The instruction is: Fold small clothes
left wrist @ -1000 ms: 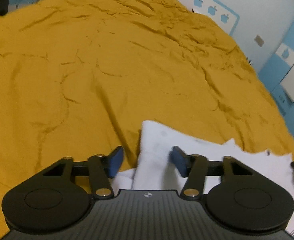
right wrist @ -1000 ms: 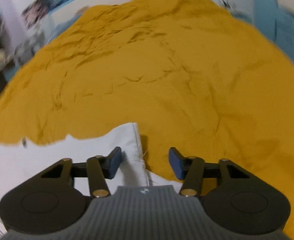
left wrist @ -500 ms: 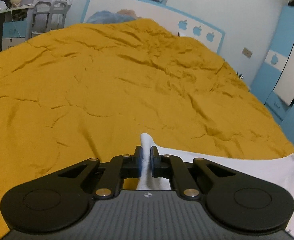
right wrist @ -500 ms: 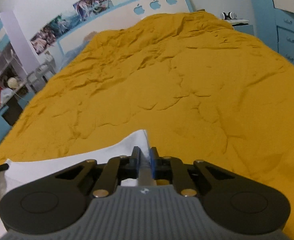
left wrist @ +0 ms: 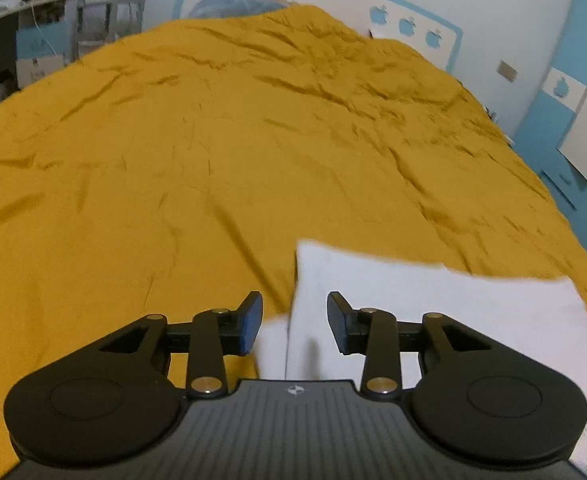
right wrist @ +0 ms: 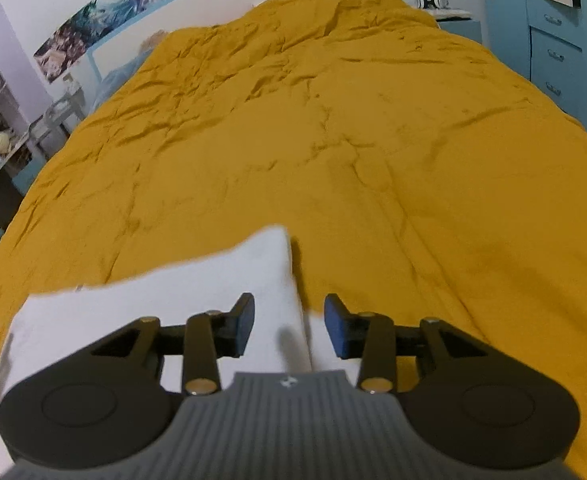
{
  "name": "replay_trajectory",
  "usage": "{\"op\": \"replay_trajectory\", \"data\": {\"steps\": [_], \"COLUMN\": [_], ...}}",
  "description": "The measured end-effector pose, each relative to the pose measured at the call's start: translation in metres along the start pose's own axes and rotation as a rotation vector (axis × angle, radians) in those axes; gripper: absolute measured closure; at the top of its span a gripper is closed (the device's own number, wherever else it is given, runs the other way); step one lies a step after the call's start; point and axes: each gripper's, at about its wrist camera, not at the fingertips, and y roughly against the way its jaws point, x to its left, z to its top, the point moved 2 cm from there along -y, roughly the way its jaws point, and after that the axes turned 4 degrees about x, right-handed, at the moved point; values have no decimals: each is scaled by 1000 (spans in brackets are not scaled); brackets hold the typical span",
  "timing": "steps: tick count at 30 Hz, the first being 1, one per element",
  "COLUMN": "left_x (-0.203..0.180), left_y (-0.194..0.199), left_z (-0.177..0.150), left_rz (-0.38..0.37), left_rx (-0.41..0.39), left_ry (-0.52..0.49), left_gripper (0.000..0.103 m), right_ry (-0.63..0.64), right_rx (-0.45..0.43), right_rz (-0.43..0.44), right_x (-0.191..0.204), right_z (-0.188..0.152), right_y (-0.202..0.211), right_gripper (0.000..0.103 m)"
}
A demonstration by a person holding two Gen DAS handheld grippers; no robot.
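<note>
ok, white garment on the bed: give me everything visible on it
The white garment looks like plain, thin, soft cloth with no print in view. It lies fairly flat on the mustard bedspread, folded, its straight far edge showing across both wrist views. The left gripper and right gripper each straddle a near corner, jaws opening, pads clear of the cloth. The near part is hidden behind the grippers.

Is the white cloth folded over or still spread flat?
Folded: the white cloth garment shows a doubled edge on the mustard-yellow bedspread, another layer beneath.
</note>
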Motion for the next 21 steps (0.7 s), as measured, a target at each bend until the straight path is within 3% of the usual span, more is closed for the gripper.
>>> {"op": "replay_trajectory", "data": {"steps": [6,11,17,20,21], "left_x": [8,20,27,27,27], "left_y": [49,74,71,66,64], "left_z": [-38,-80,-123,-135,-137], "left_rz": [-54,-41,-111,-139,-140], "left_rx": [57,71,87,59,51], "left_ry": [68,173,307,386,395], "left_gripper": [49,42,42,42,47], "right_ry": [5,0,-191,-341,-383], "right_rx": [76,133,140,115,105], "right_rz": [22,-46,-13,40,63], "right_x": [-4,-12,-41,-54,-56], "right_z": [-55,-101,-154,-164,-166], "right_y": [63,95,119,123,123], "right_gripper": [68,67,63,63,63]}}
